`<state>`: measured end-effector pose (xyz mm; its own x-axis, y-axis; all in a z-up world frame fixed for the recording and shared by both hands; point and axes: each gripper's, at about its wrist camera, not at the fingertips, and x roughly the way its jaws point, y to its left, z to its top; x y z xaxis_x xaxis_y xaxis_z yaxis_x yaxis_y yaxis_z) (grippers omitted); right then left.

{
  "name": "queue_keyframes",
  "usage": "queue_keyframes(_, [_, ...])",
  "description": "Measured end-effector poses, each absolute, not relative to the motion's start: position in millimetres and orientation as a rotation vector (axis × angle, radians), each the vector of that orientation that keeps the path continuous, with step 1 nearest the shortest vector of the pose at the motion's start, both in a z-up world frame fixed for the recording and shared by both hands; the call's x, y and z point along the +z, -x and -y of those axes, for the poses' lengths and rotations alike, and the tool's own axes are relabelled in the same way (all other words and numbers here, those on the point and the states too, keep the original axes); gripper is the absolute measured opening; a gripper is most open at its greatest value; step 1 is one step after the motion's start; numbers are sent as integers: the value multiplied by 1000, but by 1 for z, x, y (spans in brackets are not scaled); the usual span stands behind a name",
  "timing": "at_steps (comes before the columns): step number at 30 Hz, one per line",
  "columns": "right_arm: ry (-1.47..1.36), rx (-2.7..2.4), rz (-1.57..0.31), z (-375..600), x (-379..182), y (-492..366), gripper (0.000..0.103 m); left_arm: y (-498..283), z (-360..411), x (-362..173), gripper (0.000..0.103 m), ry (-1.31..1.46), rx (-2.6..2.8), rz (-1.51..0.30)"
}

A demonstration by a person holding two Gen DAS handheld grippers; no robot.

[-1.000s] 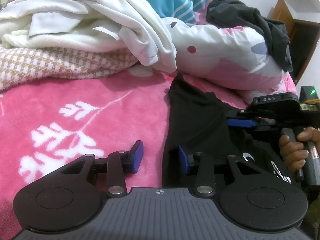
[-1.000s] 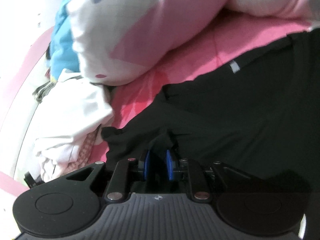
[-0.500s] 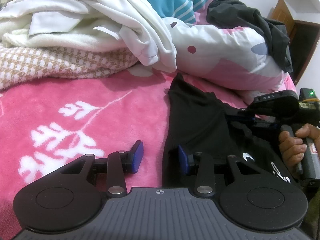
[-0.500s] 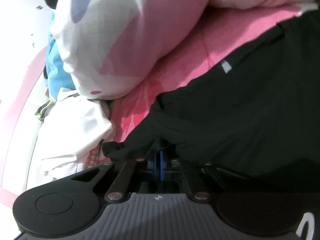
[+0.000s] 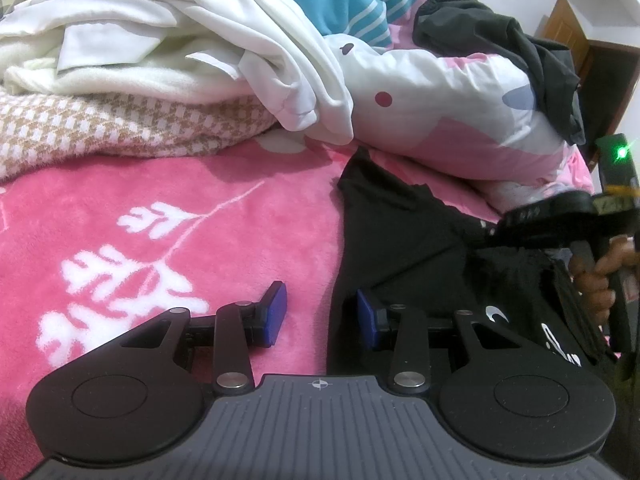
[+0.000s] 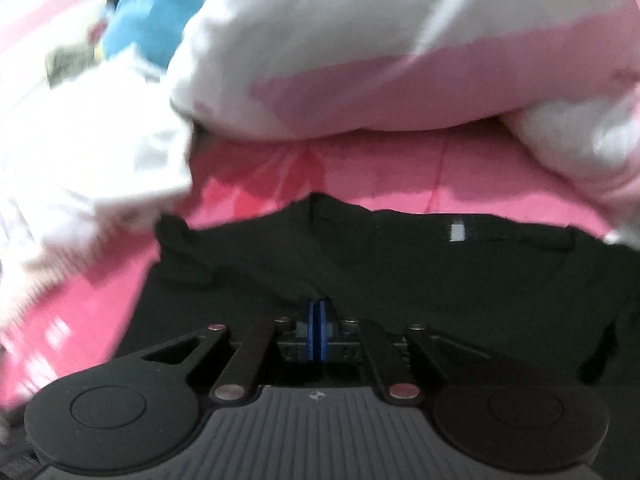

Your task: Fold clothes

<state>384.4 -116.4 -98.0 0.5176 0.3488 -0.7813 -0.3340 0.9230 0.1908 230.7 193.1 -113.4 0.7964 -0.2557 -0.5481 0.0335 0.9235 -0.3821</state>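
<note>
Through the left wrist camera I see my left gripper (image 5: 320, 312) spread wide with nothing between its blue pads, low over the pink blanket (image 5: 160, 220) at the left edge of the black T-shirt (image 5: 400, 240), which lies flat on the bed below a pink-and-white pillow (image 5: 460, 120) and a heap of white laundry (image 5: 160, 40); a hand (image 5: 596, 276) holds my right gripper (image 5: 492, 236) over the shirt's far side. Through the blurred right wrist camera, that gripper (image 6: 319, 322) has its pads pressed together on a fold of the black T-shirt (image 6: 440, 280) near its collar.
</note>
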Motion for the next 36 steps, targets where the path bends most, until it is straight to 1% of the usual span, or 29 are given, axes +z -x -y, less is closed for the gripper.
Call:
queue_keyframes(3, [98,354,-893,112,-99,-375,4,-230,-193,-113,38,369,-160,-633])
queue_keyframes(8, [-9,459,-827,129,-81,-349,5,-231,-193,-114,38,369,-160,-634])
queue_keyframes(12, [52,641,-792,110,-76,-324,5,-231,-194,-113,38,368,-161,-633])
queue_keyframes(14, [97,696,-815,102,-83,-319,5,-230,-195,-113,38,375,-163,-633])
queue_keyframes(16, [146,665,-906,102,-98,-318,5,-230,-196,-113,38,382,-166,-633])
queue_keyframes(18, [140,613,-899,115,-100,-314,5,-229,-197,-113,38,389,-169,-633])
queue_keyframes(20, [171,597,-850,121,-89,-301,6,-229,-198,-113,38,396,-172,-633])
queue_keyframes(22, [237,672,-761,116,-76,-278,7,-228,-200,-113,38,403,-175,-633])
queue_keyframes(24, [323,750,-681,100,-73,-256,22,-228,-201,-113,38,410,-178,-633])
queue_keyframes(25, [366,788,-640,93,-71,-245,39,-228,-201,-113,38,414,-180,-633])
queue_keyframes(26, [410,825,-598,85,-70,-235,47,-227,-202,-113,38,418,-181,-633])
queue_keyframes(28, [541,861,-543,67,-77,-220,50,-227,-203,-113,38,425,-184,-633])
queue_keyframes(30, [647,844,-532,57,-91,-216,48,-228,-204,-113,38,433,-187,-634])
queue_keyframes(31, [700,835,-527,52,-98,-214,43,-228,-205,-114,38,436,-189,-634])
queue_keyframes(33, [767,808,-510,47,-106,-211,19,-228,-206,-114,38,441,-192,-634])
queue_keyframes(34, [768,791,-507,48,-105,-212,2,-228,-206,-114,38,443,-193,-634])
queue_keyframes(36, [762,778,-487,49,-101,-208,2,-228,-207,-114,38,447,-196,-635])
